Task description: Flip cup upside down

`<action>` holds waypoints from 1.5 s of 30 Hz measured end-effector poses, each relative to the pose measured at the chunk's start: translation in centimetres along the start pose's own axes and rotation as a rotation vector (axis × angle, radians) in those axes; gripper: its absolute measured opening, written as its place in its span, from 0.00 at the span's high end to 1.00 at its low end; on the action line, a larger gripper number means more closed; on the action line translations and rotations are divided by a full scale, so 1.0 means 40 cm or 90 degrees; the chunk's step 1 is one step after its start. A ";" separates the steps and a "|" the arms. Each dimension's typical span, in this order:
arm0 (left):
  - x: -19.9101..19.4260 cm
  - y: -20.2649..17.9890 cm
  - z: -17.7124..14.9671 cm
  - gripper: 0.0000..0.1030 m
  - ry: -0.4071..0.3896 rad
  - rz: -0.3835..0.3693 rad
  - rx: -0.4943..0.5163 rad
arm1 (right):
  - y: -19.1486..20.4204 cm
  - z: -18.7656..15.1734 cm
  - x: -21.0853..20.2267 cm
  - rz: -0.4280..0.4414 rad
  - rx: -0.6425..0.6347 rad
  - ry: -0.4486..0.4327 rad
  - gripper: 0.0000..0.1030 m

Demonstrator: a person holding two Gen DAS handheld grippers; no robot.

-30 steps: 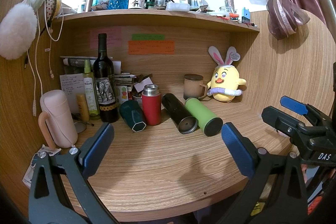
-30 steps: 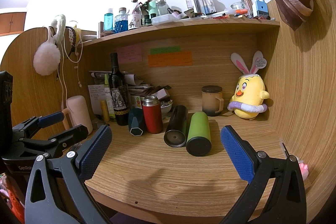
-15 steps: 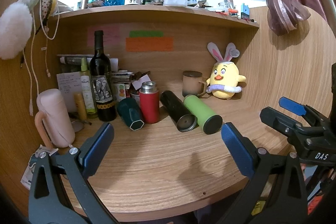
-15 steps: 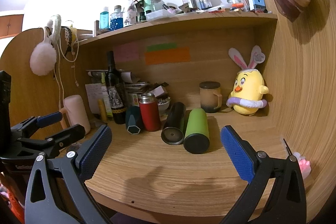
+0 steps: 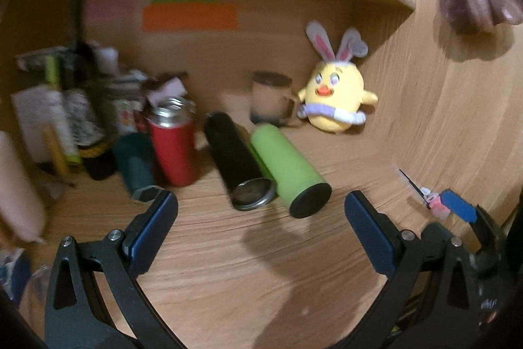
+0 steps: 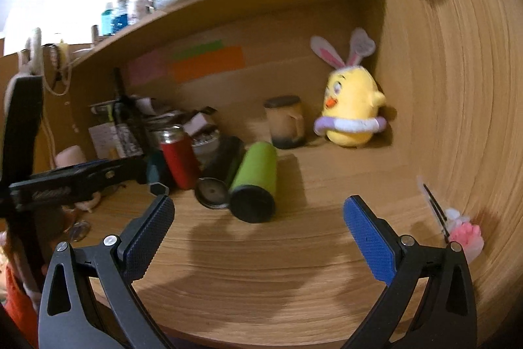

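A green cup (image 5: 287, 170) lies on its side on the wooden desk, black end toward me; it also shows in the right wrist view (image 6: 256, 179). A black cup (image 5: 237, 164) lies beside it on its left, and a red cup (image 5: 173, 146) stands upright further left. A dark teal cup (image 5: 135, 167) lies at the far left. My left gripper (image 5: 261, 226) is open and empty, short of the green and black cups. My right gripper (image 6: 258, 226) is open and empty, just in front of the green cup.
A brown mug (image 5: 269, 100) and a yellow chick plush (image 5: 336, 102) stand at the back by the right wall. Bottles and papers (image 5: 65, 107) crowd the back left. A pink clip (image 6: 464, 233) lies at the right edge. A shelf (image 6: 228, 2) overhangs the desk.
Both grippers have moved forward and lower toward the lying cups, which now look larger. The jaws stay open. The cups have not moved.
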State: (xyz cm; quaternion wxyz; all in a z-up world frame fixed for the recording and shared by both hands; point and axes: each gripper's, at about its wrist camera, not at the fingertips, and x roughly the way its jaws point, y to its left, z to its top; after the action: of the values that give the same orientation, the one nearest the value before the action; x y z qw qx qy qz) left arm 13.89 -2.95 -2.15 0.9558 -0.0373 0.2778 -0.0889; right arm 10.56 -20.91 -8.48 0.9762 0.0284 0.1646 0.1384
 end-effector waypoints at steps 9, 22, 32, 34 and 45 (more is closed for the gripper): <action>0.238 -0.114 0.059 0.15 0.085 0.009 0.064 | -0.105 -0.027 0.073 -0.016 0.052 0.042 0.00; 0.367 -0.148 0.051 0.54 0.137 0.014 0.076 | -0.173 -0.040 0.112 -0.021 0.091 0.057 0.00; 0.282 -0.175 -0.012 0.55 0.111 -0.002 0.126 | -0.142 -0.031 0.076 -0.024 0.083 0.039 0.00; 0.260 -0.172 -0.024 0.55 0.113 -0.011 0.124 | -0.132 -0.029 0.065 -0.024 0.077 0.034 0.00; 0.096 -0.131 -0.119 0.56 0.122 -0.071 0.094 | -0.071 -0.031 -0.007 -0.024 0.056 0.018 0.00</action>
State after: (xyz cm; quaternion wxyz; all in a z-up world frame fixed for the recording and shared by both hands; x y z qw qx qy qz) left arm 13.72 -8.92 -7.56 0.9185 0.0260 0.3581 -0.1655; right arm 10.65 -23.71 -9.84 0.9740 0.0664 0.1851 0.1128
